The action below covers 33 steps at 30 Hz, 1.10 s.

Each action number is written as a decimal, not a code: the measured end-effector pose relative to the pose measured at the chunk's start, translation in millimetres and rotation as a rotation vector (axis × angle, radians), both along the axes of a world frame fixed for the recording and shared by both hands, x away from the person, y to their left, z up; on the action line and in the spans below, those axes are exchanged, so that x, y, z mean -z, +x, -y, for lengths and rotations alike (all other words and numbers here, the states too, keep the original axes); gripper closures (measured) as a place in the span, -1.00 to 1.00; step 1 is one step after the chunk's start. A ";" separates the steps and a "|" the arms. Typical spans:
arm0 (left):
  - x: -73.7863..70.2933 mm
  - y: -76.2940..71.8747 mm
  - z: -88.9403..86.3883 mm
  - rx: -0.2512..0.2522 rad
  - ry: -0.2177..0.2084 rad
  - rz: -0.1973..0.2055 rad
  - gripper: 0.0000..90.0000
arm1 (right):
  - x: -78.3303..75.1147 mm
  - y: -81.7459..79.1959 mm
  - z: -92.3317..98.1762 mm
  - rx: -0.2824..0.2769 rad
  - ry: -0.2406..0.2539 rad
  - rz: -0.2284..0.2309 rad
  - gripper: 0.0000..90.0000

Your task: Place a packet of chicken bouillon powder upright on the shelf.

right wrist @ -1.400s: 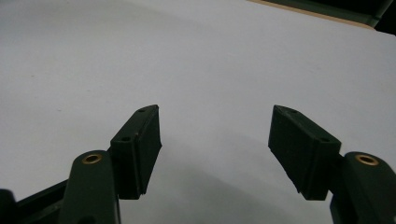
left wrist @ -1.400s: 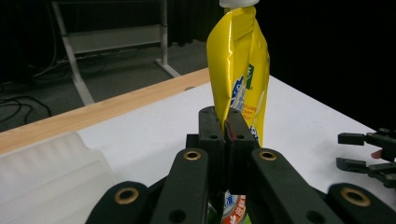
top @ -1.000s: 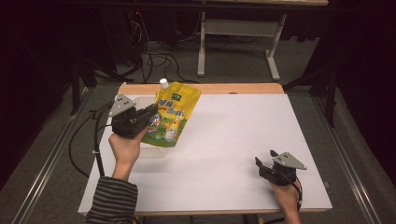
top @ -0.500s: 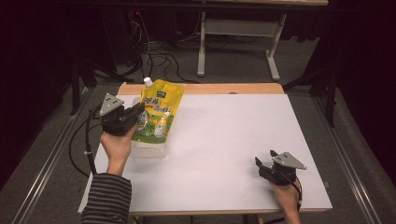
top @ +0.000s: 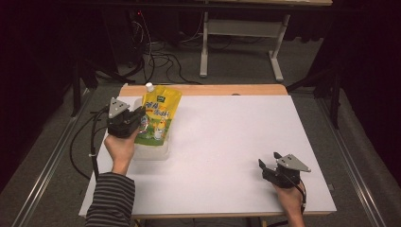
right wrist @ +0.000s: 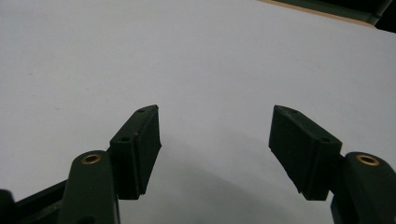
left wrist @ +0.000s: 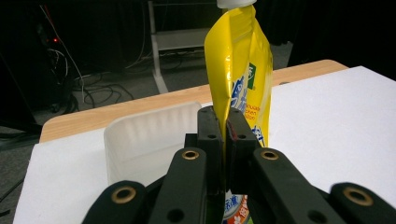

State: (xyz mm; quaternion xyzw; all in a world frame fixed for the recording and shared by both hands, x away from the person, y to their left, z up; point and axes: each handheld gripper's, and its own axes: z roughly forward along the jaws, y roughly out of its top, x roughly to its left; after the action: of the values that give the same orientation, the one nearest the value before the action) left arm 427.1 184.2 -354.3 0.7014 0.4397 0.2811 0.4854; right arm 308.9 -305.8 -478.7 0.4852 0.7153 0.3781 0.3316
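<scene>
A yellow spouted pouch [top: 159,115] with a white cap hangs over a clear plastic tub [top: 152,150] at the table's left. My left gripper [top: 138,118] is shut on the pouch's edge. In the left gripper view the pouch [left wrist: 243,74] rises upright between the closed jaws, and the translucent tub [left wrist: 149,140] sits just beyond and below them. Near the table's front right corner my right gripper [top: 265,169] is open and holds nothing. Its fingertips [right wrist: 144,135] stand wide apart over the bare white tabletop [right wrist: 187,56].
The white tabletop [top: 236,142] has a wooden strip [top: 208,90] along its far edge. Beyond it stand a white desk frame [top: 236,42] and loose cables [top: 156,56] on the floor. A black cable [top: 92,142] trails from the left gripper off the table's left edge.
My left gripper has carried the pouch leftward and a little toward the person, and now holds it over the clear tub. The right gripper has stayed put.
</scene>
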 end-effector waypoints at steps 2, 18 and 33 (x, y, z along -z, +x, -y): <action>1.6 0.1 0.5 -0.001 0.003 0.003 0.92 | 0.0 -0.1 -0.4 0.001 -0.002 -0.003 -0.24; 13.8 -5.2 -0.9 0.035 0.043 -0.075 0.81 | 0.1 0.0 -0.7 -0.001 -0.005 -0.001 -0.25; 8.5 -7.1 2.5 0.056 0.092 -0.093 0.86 | 0.3 0.8 -1.6 -0.003 -0.010 -0.008 -0.26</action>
State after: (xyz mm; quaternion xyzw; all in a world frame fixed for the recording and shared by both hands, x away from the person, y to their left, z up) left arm 420.0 181.6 -362.8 0.7472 0.4286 0.2545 0.4395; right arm 309.7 -304.2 -479.0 0.4841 0.7193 0.3730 0.3304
